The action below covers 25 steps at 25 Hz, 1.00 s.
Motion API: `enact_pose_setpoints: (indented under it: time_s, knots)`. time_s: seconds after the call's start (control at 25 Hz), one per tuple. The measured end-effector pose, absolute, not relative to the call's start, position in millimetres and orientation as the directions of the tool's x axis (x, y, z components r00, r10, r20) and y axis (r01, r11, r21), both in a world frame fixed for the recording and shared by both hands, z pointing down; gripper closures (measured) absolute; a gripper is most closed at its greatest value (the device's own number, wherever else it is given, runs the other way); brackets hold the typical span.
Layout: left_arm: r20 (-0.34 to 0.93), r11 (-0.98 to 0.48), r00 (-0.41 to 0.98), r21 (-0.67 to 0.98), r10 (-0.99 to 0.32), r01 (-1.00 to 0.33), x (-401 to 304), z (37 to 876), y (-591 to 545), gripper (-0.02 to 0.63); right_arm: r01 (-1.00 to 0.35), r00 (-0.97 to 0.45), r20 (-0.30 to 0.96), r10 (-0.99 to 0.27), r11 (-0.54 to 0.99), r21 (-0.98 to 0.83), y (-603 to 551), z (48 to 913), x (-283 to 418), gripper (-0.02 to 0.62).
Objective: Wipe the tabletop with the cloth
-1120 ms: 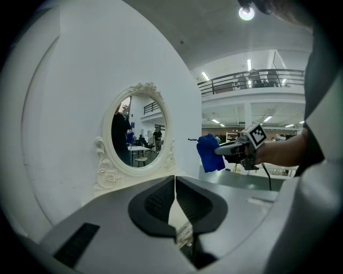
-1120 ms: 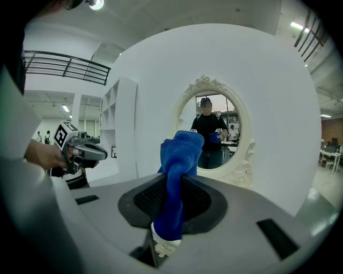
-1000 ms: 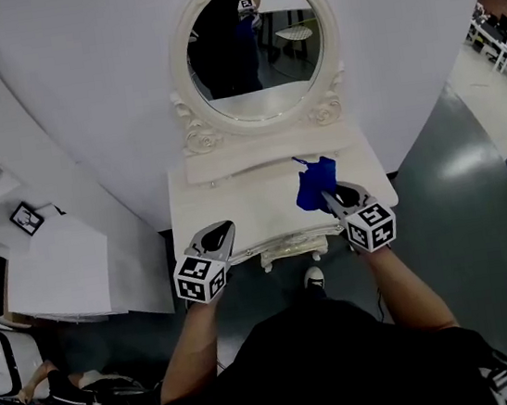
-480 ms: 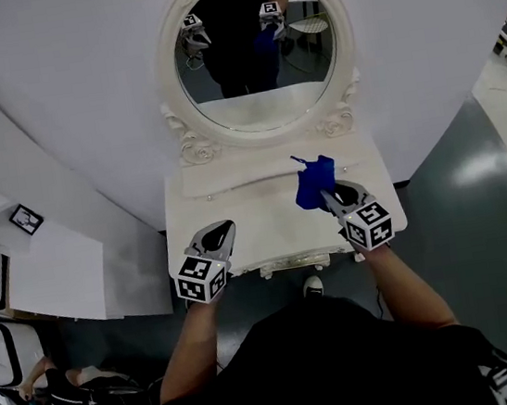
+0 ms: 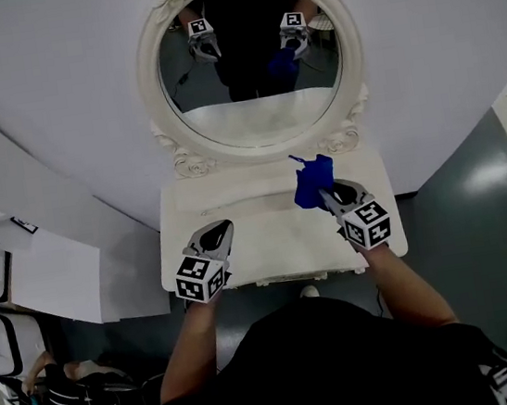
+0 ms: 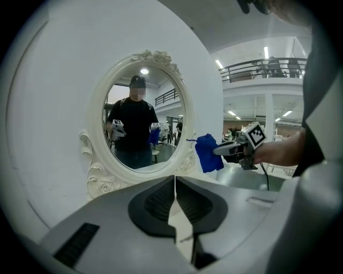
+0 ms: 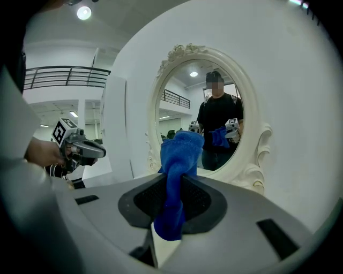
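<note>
A blue cloth (image 5: 312, 182) hangs bunched from my right gripper (image 5: 328, 198), which is shut on it above the right part of the white dressing tabletop (image 5: 268, 241). In the right gripper view the cloth (image 7: 178, 176) stands up between the closed jaws and droops below them. My left gripper (image 5: 223, 228) hovers over the tabletop's left front, shut with nothing in it; in the left gripper view its jaws (image 6: 175, 200) meet along a thin seam. From there the cloth (image 6: 209, 152) and the right gripper (image 6: 218, 151) show at the right.
An oval mirror (image 5: 250, 57) in an ornate white frame stands at the back of the table against a white wall and reflects me with both grippers. A raised white ledge (image 5: 233, 188) runs under the mirror. White shelving (image 5: 21, 276) stands at the left, dark floor (image 5: 475, 212) at the right.
The head view has tilted up, so the mirror and table sit lower and fuller in frame. Both grippers hold nearly the same places, the cloth still in the right one.
</note>
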<state>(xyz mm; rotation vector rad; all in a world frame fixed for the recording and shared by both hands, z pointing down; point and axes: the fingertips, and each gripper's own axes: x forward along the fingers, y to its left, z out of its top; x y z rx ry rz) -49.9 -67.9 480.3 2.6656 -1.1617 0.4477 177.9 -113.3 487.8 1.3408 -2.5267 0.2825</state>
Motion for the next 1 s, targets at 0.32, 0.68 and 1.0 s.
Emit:
enact_pose_setpoints:
  time_s: [0.32,0.68,1.0]
  knots:
    - [0.372,-0.648,0.621,0.066,-0.69,-0.759,-19,479,-99,0.594,-0.808,-0.57,0.344,-0.746,0.586,-0.066,-149,498,203,0.534]
    - [0.388,-0.644,0.612,0.057,-0.689,-0.763,-9,481,-111,0.594,-0.803,-0.577,0.343,-0.741,0.592,-0.072,-165,501,211,0.534]
    - [0.369,-0.665,0.639,0.072,-0.675,-0.744,-21,485,-124,0.594,-0.821,-0.546,0.35,-0.761,0.569,-0.045,-173,498,201,0.534]
